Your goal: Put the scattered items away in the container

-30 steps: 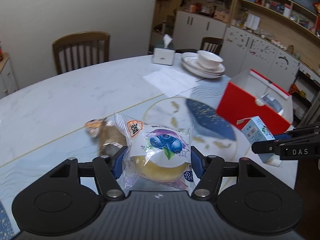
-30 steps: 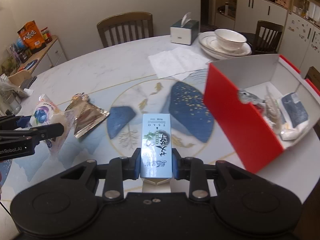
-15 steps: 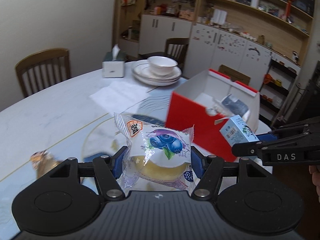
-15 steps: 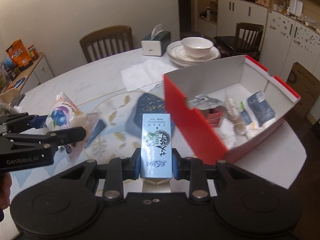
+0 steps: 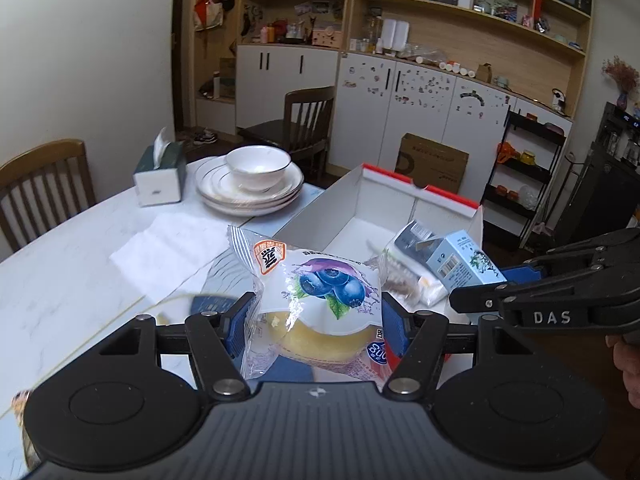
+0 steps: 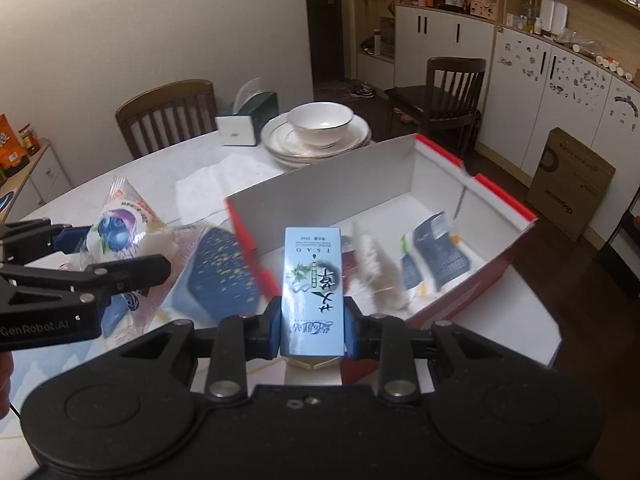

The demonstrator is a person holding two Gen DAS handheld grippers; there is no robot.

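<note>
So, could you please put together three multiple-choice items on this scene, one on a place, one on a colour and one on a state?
1. Where does the white bowl with the thin dark rim sit?
A. on a stack of white plates
B. inside the red cardboard box
C. on a chair

2. What colour is the inside of the red cardboard box?
A. blue
B. white
C. black

3. What is the right gripper doing?
A. standing open over the table
B. shut on the pale blue printed carton
C. shut on a plate

Answers: 1 A, the bowl rests on the stacked plates beside the tissue box. 2 B, the inner walls and floor are white. 3 B, both pads press the sides of the pale blue printed carton.
</note>
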